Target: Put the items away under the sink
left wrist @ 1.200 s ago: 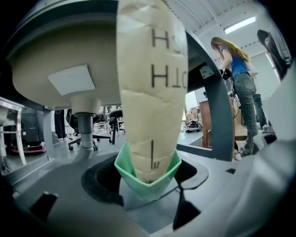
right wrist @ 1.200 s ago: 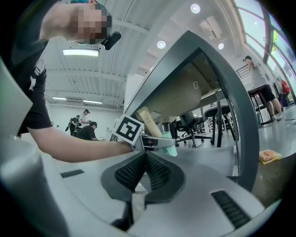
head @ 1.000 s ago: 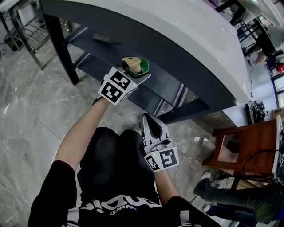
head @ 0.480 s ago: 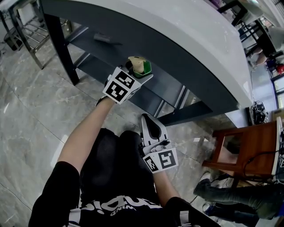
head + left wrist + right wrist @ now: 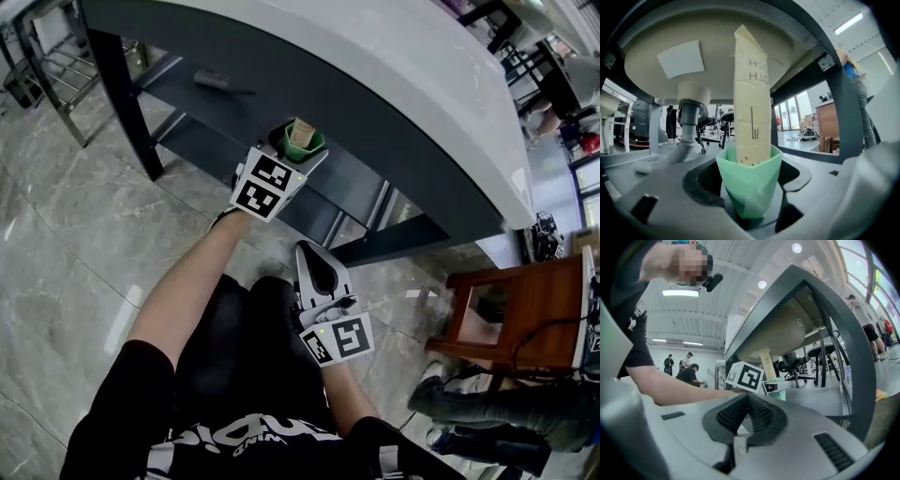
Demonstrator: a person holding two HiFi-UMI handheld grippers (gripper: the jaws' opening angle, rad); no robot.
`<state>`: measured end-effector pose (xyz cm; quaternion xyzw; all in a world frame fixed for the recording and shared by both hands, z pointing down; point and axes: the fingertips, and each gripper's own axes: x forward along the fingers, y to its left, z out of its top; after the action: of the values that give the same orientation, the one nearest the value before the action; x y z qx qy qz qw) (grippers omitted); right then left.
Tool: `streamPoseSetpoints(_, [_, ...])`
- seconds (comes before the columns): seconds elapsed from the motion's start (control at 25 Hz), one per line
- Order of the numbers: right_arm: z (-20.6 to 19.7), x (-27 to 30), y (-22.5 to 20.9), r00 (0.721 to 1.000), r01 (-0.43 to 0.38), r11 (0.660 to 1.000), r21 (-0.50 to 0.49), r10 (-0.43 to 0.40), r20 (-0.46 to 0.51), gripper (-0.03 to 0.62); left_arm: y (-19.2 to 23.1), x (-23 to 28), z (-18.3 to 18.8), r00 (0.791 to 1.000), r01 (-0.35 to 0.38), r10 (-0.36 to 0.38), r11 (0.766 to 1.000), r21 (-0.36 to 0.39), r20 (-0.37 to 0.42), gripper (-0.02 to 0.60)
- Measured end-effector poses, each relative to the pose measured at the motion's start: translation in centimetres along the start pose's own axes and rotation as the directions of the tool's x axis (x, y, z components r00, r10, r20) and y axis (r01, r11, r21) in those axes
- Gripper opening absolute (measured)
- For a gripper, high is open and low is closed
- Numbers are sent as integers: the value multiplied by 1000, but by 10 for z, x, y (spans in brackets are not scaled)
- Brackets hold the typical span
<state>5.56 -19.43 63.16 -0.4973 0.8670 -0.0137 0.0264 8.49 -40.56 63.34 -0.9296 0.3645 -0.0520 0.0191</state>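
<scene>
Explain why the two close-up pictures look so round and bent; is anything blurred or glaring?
Left gripper view: the wide lens bows the frame bars and blackens the corners; the green cup and paper packet are sharp, the ceiling strip light glares. Right gripper view: same rounding, bright ceiling lamp, a mosaic patch added afterwards. Head view: even light, sheen on the floor, no blur.

Black T-shirt (image 5: 127,398); white right hand-held gripper (image 5: 313,253)

Grey marble floor (image 5: 56,234), brown wooden stand (image 5: 553,319), ceiling strip lights (image 5: 679,293)
</scene>
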Motion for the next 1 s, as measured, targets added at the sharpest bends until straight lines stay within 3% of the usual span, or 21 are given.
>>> streamPoseSetpoints(0.64, [-2, -1, -1, 1000, 4, 1000, -4, -4, -10, 17, 1, 6, -2, 999, -21, 21, 1000, -11, 31, 331])
streamPoseSetpoints(0.84, [-3, -2, 1, 1000, 1, 1000, -8, -1, -14, 18, 2, 6, 0, 998, -30, 32, 999, -35, 50, 428])
streamPoseSetpoints(1.0, [-2, -4, 1, 1000, 3, 1000, -8, -3, -10, 17, 5, -3, 0, 998, -38, 39, 999, -25, 47, 436])
